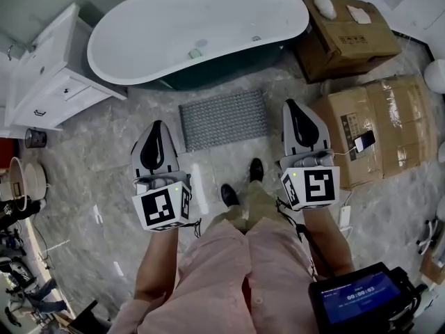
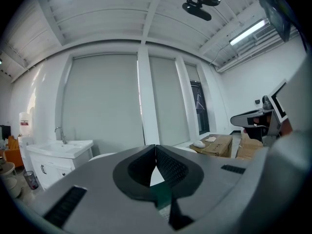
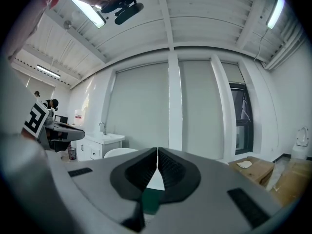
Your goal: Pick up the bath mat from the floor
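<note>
A grey ribbed bath mat (image 1: 224, 119) lies flat on the marble floor in front of the white bathtub (image 1: 198, 30). My left gripper (image 1: 158, 129) hangs to the mat's left and my right gripper (image 1: 290, 108) at the mat's right edge, both well above the floor. Each is shut with nothing between its jaws. In the left gripper view the left gripper (image 2: 155, 149) points level at the far wall, and the right gripper (image 3: 157, 152) does the same in the right gripper view. The mat does not show in either gripper view.
A white vanity with a sink (image 1: 49, 72) stands at the left. Cardboard boxes (image 1: 354, 33) (image 1: 379, 127) fill the right side, one with a phone (image 1: 364, 141) on it. The person's shoes (image 1: 240, 183) are just short of the mat. A small bin (image 1: 35, 138) stands by the vanity.
</note>
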`<state>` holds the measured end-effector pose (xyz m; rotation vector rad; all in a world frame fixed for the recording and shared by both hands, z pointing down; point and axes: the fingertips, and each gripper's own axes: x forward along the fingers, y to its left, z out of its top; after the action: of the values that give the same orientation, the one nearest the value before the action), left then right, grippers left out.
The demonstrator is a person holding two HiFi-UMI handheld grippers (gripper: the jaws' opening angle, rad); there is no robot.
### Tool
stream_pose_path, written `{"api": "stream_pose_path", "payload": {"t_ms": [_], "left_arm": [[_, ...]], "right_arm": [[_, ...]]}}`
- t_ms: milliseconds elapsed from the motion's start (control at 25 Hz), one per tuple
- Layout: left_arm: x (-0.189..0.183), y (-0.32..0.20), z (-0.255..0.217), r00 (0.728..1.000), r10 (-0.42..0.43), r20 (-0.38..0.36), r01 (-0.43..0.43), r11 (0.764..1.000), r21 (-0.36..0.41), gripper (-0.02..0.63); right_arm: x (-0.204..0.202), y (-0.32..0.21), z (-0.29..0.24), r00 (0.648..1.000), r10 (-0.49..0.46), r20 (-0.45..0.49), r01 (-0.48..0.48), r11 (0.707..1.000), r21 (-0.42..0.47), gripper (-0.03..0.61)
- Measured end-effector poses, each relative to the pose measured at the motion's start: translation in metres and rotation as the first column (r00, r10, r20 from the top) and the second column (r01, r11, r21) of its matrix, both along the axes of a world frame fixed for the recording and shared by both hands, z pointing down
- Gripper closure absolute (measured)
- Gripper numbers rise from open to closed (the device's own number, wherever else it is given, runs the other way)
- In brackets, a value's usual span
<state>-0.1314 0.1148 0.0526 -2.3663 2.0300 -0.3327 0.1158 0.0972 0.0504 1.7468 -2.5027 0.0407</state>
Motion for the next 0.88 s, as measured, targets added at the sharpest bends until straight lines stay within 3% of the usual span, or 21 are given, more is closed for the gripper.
{"api": "stream_pose_path", "payload": {"t_ms": [280,520,880], "left_arm": [[-0.016,-0.009,-0.015,1.0,-0.019,0.024,0.019,1.0,0.003,0.589],[0.04,-0.06,-0.019,0.997,-0.043,0.064,0.042,0.999,0.013,0.589],[0.057,-0.083,-0.04,0.988,-0.115,0.099,0.11,0.993,0.051,0.589]], "right_arm": [[-0.016,-0.015,-0.012,1.0,-0.019,0.022,0.018,1.0,0.013,0.56],[0.044,-0.075,-0.003,0.997,-0.031,0.065,0.03,0.999,0.017,0.56],[0.063,-0.12,-0.011,0.991,-0.078,0.113,0.074,0.996,0.044,0.56]]}}
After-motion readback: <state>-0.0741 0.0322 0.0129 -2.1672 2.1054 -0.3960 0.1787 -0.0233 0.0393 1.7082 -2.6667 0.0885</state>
